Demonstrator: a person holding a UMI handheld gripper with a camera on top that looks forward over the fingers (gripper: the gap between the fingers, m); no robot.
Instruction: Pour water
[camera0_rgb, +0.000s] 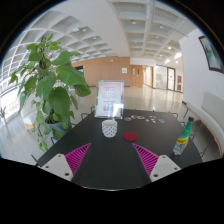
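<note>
Cup (109, 127) beyond open tool (111, 158), contents unseen

A large green leafy potted plant (50, 80) stands at 9 to 10 o'clock beside the dark round table (110, 165). An upright white sign with blue print (110, 97) stands at the table's far edge, at 12 o'clock. Scattered small light pieces (148, 117) lie on the tabletop at 2 o'clock.
</note>
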